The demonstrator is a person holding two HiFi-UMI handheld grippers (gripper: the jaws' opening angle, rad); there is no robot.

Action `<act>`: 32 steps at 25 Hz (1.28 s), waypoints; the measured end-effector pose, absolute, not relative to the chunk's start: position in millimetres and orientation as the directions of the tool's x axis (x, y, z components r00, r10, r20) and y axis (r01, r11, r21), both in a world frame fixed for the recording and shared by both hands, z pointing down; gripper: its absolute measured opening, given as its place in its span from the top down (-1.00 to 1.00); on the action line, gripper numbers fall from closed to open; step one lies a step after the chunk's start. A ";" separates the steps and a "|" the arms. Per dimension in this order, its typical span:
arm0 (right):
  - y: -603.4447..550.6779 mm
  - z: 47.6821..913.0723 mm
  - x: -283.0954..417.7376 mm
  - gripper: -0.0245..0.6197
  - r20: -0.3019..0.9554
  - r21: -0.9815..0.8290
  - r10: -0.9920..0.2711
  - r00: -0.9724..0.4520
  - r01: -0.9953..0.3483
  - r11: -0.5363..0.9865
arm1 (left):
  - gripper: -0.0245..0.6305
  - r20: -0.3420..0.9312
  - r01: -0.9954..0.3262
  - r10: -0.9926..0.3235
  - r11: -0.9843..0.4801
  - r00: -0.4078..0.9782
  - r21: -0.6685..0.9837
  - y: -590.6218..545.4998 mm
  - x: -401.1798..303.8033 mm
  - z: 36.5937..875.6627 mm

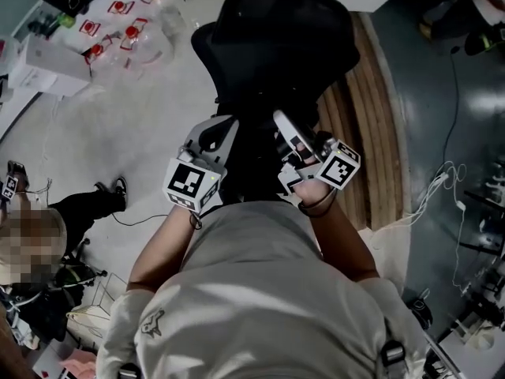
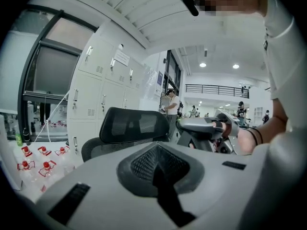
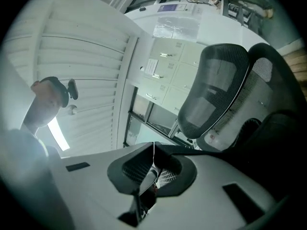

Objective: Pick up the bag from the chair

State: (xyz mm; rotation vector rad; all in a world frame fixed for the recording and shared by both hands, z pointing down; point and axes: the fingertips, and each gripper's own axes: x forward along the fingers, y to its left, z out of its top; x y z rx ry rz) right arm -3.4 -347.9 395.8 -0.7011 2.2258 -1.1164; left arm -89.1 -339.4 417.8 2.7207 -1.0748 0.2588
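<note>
A black bag (image 1: 256, 164) hangs between my two grippers, just in front of the black office chair (image 1: 276, 38). My right gripper (image 1: 278, 117) is at the bag's right side. In the right gripper view its jaws (image 3: 153, 145) are shut on a black strap that runs off to the dark bag (image 3: 276, 140). My left gripper (image 1: 227, 133) sits against the bag's left edge. Its jaws (image 2: 156, 147) are closed with dark material between them. The chair's mesh back (image 2: 129, 126) and the right gripper (image 2: 184, 124) show ahead in the left gripper view.
Small bottles with red caps (image 1: 118, 30) lie on the floor at the upper left. Wooden boards (image 1: 379, 133) lie to the chair's right, with cables (image 1: 442, 188) beyond. Another person (image 1: 71, 212) sits low at the left. White lockers (image 2: 96, 90) stand behind the chair.
</note>
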 end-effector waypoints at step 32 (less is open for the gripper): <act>-168.7 323.3 -29.5 0.82 -0.287 -0.763 -0.727 -0.623 -0.311 0.567 | 0.90 0.154 -0.500 -0.488 -0.864 0.859 0.055 -182.4 -131.7 371.2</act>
